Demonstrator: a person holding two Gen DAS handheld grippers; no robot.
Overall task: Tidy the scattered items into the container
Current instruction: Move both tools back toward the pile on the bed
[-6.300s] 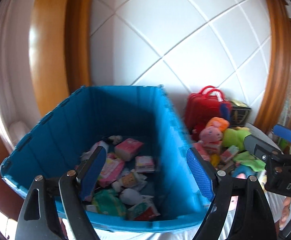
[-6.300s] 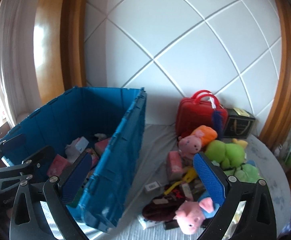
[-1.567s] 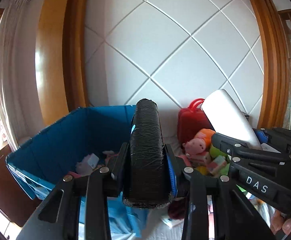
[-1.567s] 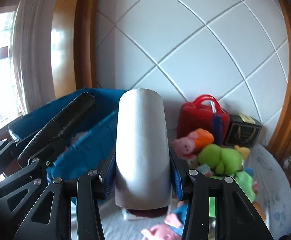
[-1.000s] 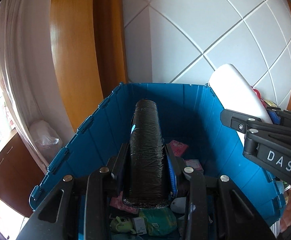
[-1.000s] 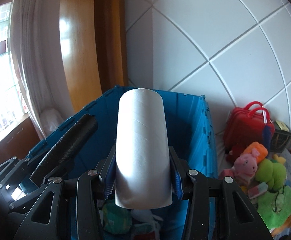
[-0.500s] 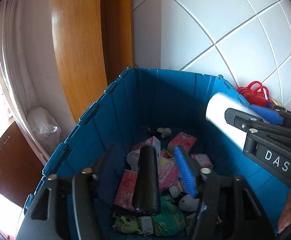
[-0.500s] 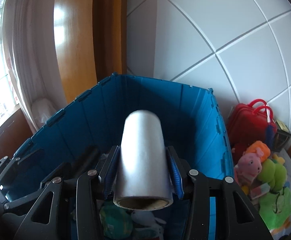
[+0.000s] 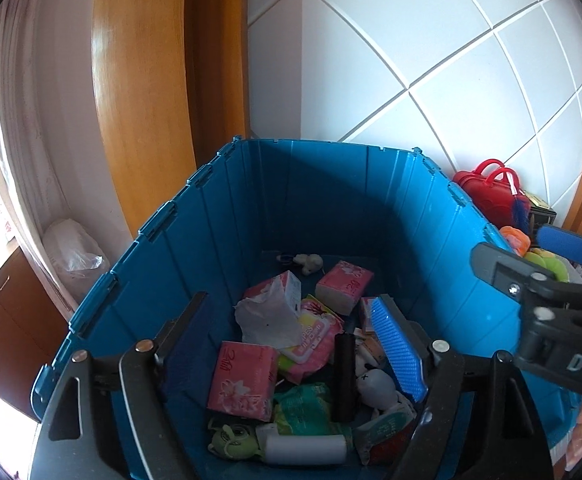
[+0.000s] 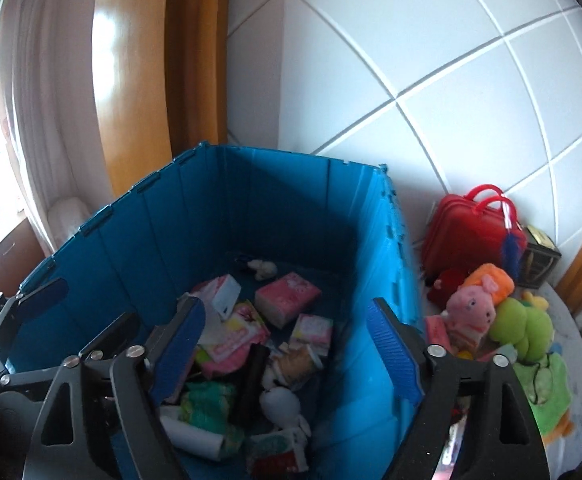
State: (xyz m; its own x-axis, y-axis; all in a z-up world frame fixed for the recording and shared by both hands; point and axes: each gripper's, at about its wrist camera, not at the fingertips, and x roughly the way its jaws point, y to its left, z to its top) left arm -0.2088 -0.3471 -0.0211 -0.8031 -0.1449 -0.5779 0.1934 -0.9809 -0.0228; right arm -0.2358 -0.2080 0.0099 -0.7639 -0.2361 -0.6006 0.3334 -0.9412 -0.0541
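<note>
The blue plastic bin [image 9: 247, 216] [image 10: 291, 208] holds several tissue packs and small toys. A black roll [image 9: 344, 376] [image 10: 251, 380] lies among them. A white roll [image 9: 305, 449] [image 10: 193, 436] lies at the near end of the bin. My left gripper [image 9: 291, 340] is open and empty above the bin. My right gripper [image 10: 287, 344] is open and empty over the bin's right side. The right gripper also shows at the right edge of the left wrist view [image 9: 547, 280].
To the right of the bin lie plush toys: a pink pig doll [image 10: 475, 308], a green plush [image 10: 523, 328], a red toy suitcase [image 10: 471, 232] and a dark box [image 10: 539, 256]. A tiled wall and a wooden frame stand behind. A curtain hangs at left.
Both grippers opened over the bin. The black roll dropped from the left gripper and the white roll from the right; both now lie inside the bin.
</note>
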